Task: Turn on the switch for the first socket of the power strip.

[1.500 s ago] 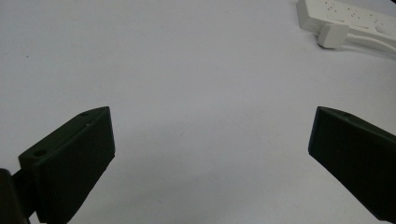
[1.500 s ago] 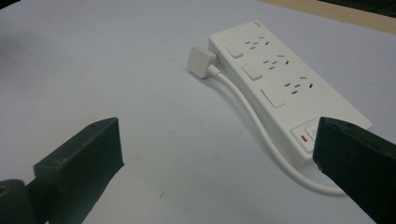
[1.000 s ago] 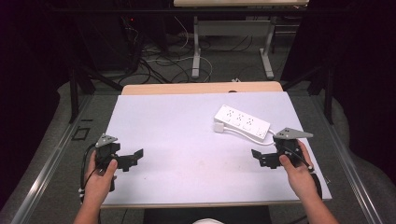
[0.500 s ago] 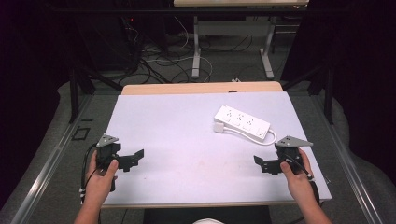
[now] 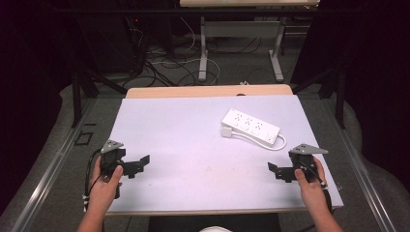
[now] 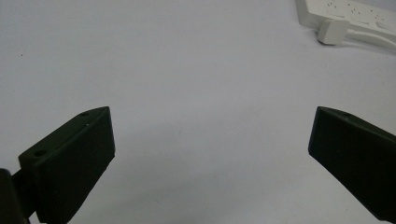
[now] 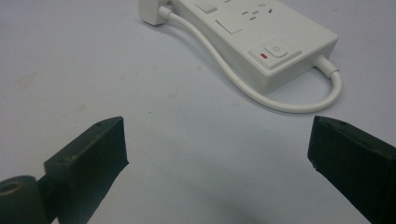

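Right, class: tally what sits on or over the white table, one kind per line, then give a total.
Power strip, white, with its cable and plug: 1
Handheld tools, black, both open: 2, the left tool and the right tool
Total: 3

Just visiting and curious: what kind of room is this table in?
Probably a lab or workshop. Loose cables on the floor, a bare white table holding a power strip, and dark surroundings suggest a test setup, not a home.
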Demonstrator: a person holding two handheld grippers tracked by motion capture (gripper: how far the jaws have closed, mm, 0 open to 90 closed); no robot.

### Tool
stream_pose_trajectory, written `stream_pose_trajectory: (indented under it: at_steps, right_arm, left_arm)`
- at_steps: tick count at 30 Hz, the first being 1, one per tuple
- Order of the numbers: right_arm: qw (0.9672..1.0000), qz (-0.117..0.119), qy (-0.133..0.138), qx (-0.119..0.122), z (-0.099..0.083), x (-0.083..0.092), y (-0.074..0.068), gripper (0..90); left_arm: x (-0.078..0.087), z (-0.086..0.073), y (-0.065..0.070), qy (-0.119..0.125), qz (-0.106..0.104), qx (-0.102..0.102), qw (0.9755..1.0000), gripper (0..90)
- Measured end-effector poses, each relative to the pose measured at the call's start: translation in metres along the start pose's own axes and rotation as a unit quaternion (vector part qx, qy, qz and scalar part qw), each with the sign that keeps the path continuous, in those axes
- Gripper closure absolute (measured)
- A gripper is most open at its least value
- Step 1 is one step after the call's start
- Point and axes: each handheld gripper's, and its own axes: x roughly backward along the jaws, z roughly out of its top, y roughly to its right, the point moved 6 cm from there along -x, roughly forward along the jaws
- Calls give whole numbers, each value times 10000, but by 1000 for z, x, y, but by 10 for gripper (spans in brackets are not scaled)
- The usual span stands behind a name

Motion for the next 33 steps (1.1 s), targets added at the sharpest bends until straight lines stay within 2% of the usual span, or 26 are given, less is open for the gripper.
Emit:
stream_pose_trajectory:
  at_steps: [1, 5, 7, 8, 9, 12, 14, 15, 16, 17, 33]
  right_arm:
    - [10000, -10, -18, -14, -1, -1, 2, 41]
    - [10000, -8, -43, -20, -5, -3, 9, 41]
    - [9999, -3, -67, -135, -6, -4, 10, 41]
    - [9999, 9, -72, -89, -7, -4, 12, 41]
    - [9998, 10, -109, -158, -8, -4, 13, 41]
    - [9998, -41, -129, -155, -10, -4, 17, 41]
    - [9995, -52, -139, -268, -11, -4, 17, 41]
    - [9996, -76, -136, -219, -11, -4, 20, 41]
    - [9994, -68, -164, -295, -12, -4, 20, 41]
    - [9995, -80, -159, -269, -12, -4, 21, 41]
    - [9985, -100, -204, -504, -16, -3, 26, 41]
  left_arm:
    - [-1, 0, 0, 59, 33, -1, 10000, 4]
    - [-3, -1, 1, 41, 34, 33, 10000, 4]
    - [-3, -1, 0, 26, 33, -11, 10000, 3]
    - [-3, -1, 0, 20, 34, -15, 10000, 4]
    - [-4, -1, 1, 26, 21, 26, 10000, 3]
    - [-3, -2, 1, 15, 24, 2, 10000, 3]
    - [-4, -2, 1, 17, 23, 11, 10000, 3]
    - [-4, -2, 1, 27, 21, 29, 10000, 4]
    - [-4, -2, 1, 27, 23, 28, 10000, 3]
    - [-4, -2, 1, 29, 24, 29, 10000, 4]
    - [-4, -2, -1, -5, 27, 25, 10000, 3]
